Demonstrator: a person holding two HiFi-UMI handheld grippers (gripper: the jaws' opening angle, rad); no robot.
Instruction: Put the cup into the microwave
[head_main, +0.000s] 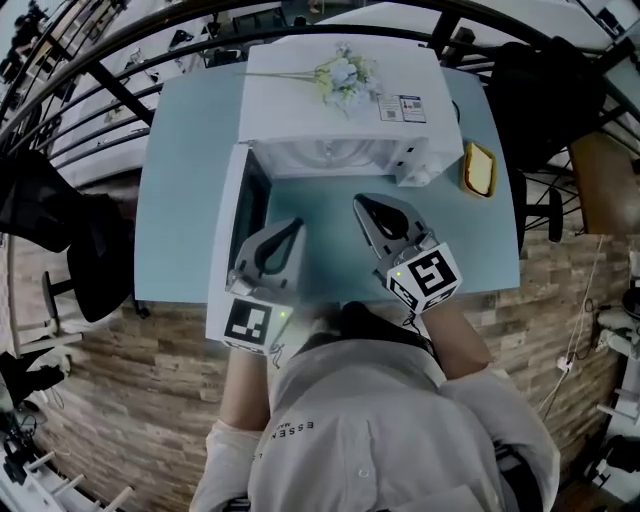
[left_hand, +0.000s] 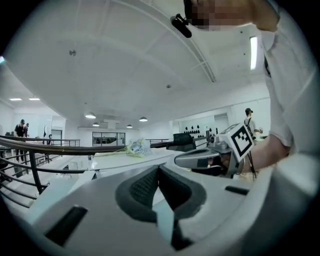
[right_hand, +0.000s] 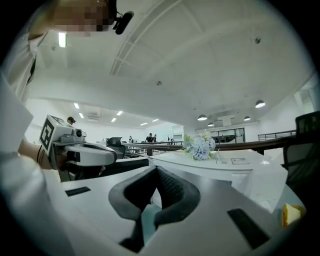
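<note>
Closed and empty, left tongs (left_hand: 159, 169) and right tongs (right_hand: 157, 170) are shown in their own views; the microwave (head_main: 290, 105) with its open door (head_main: 228, 230) is laid out plainly in the head view.

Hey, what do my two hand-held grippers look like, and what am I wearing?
The left hand-held gripper and the right hand-held gripper have pale grey, tapering bodies with dark ribbed pads. Each carries a white cube with black square markers, a small green light and a thin dark cable. You wear a white shirt.
</note>
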